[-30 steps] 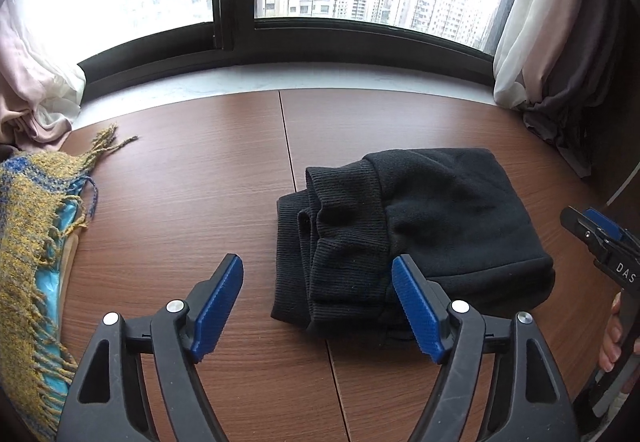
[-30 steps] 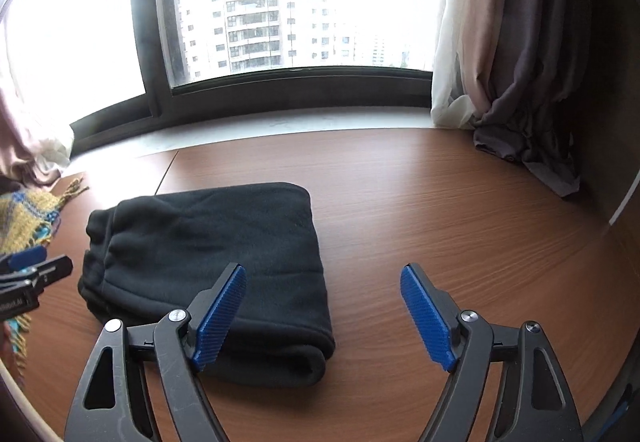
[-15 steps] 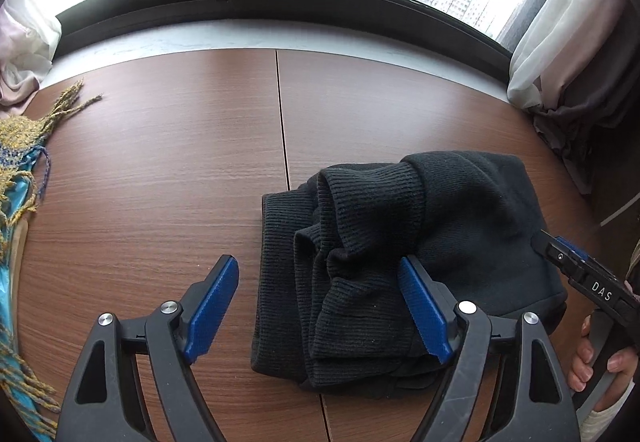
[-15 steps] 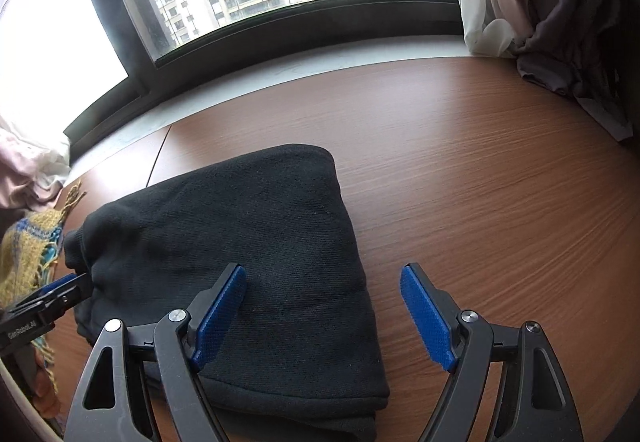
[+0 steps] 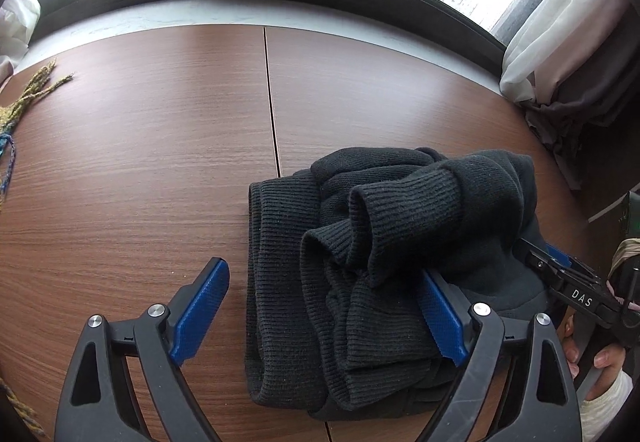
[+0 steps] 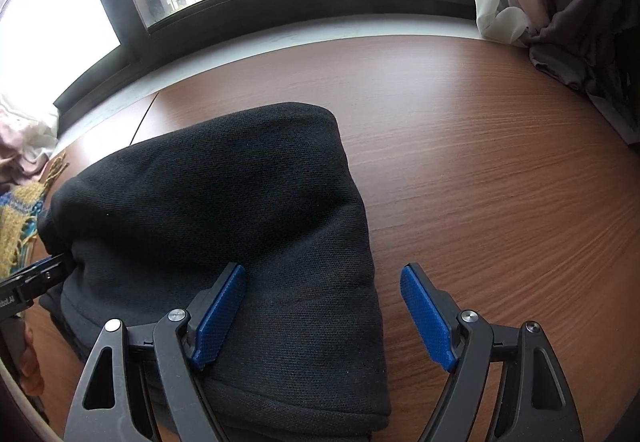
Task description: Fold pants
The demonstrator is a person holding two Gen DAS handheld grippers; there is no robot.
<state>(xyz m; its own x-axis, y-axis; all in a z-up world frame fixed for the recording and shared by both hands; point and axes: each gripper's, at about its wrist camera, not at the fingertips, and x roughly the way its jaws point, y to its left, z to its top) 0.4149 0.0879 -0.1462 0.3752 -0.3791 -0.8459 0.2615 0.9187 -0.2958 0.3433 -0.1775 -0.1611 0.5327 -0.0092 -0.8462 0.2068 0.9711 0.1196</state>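
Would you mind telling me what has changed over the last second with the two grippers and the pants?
Both open grippers have closed in on the folded black pants: the left gripper now straddles the ribbed cuffs, and the right gripper straddles the fold's right edge. Neither has grasped anything. The pants, table and scarf stayed put.

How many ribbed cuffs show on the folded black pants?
2. Both ribbed cuffs lie on top of the pants at the left gripper's end: one farther back, one nearer. Other ribbed parts may be hidden in folds.
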